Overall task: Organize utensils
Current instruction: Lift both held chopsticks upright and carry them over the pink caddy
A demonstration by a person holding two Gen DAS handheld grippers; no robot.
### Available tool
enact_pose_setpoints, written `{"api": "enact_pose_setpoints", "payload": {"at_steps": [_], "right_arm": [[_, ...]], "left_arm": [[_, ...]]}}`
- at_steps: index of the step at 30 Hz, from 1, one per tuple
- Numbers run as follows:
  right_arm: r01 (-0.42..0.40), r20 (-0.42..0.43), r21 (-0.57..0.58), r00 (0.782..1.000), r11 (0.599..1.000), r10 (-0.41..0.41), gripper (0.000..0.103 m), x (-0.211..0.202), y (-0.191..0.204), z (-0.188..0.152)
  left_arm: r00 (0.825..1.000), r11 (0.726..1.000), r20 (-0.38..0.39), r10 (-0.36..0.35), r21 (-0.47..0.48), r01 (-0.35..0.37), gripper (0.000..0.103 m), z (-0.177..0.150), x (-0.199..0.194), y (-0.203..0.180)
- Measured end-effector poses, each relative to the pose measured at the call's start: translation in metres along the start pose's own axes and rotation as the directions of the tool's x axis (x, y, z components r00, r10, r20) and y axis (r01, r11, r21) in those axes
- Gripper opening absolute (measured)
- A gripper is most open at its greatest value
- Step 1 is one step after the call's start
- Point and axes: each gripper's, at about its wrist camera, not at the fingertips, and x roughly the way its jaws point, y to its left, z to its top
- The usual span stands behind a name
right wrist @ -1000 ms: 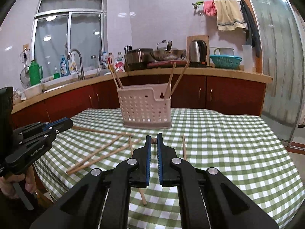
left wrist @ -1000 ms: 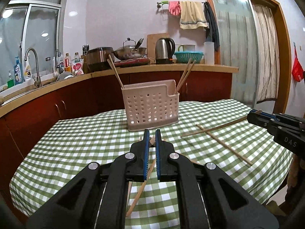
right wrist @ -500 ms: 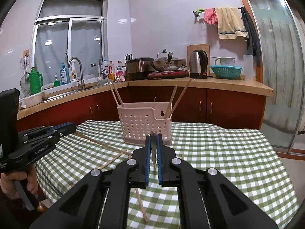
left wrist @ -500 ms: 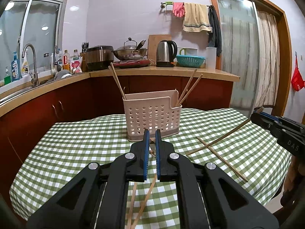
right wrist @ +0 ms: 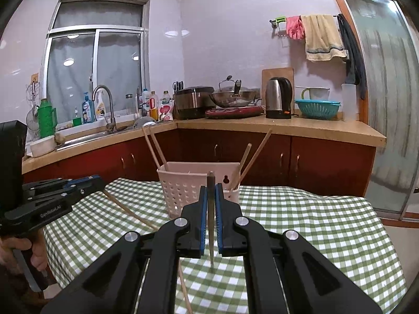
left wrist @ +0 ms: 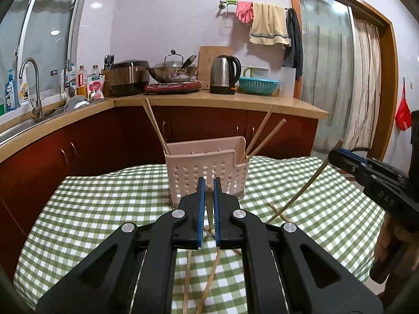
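Both chopsticks have come up off the desk [left wrist: 86,209] since a second ago; each one now hangs clear of the cloth in your grip.

Your left hand-held gripper [left wrist: 208,204] is clamped tight on a chopstick [left wrist: 209,218], which runs steeply down between the blue pads toward you. Your right hand-held gripper [right wrist: 210,209] is pinched shut on another chopstick [right wrist: 211,235], held almost upright, its thick end poking up above the pads.

The rack [left wrist: 207,172] sits straight ahead on the checked cloth, beyond both grippers and well apart from them. It already holds some: two sticks leaning out at its left end, two at its right.

So you're partway through, I'd say. Four are in, two are in your grip, and more are left. At least two sticks [left wrist: 201,282] lie on the cloth below your left gripper, and another [left wrist: 279,212] lies off to the right, near the sagging tail of the right gripper's stick.

Next job, by my reckoning: carry these two forward and drop them into the rack, then come back for the loose ones.
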Motion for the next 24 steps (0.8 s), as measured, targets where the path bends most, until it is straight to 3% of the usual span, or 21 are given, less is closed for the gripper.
{"api": "enact_pose_setpoints", "payload": {"at_steps": [12, 19, 24], "right_arm": [[-0.034, 0.031, 0.047, 0.999, 0.998, 0.033, 0.007, 0.005, -0.006, 0.026], [-0.059, 0.113, 0.038, 0.992, 0.998, 0.055, 0.007, -0.001, -0.007, 0.061], [-0.061, 0.171, 0.014, 0.983, 0.998, 0.058, 0.007, 0.003, -0.008, 0.090]], "left_arm": [[0.999, 1.000, 0.031, -0.009, -0.024, 0.010, 0.006, 0.037, -0.006, 0.016], [0.994, 0.999, 0.101, -0.035, -0.028, 0.038, 0.006, 0.077, -0.026, 0.026], [0.986, 1.000, 0.165, -0.011, 0.005, 0.010, 0.006, 0.105, -0.034, 0.027]]}}
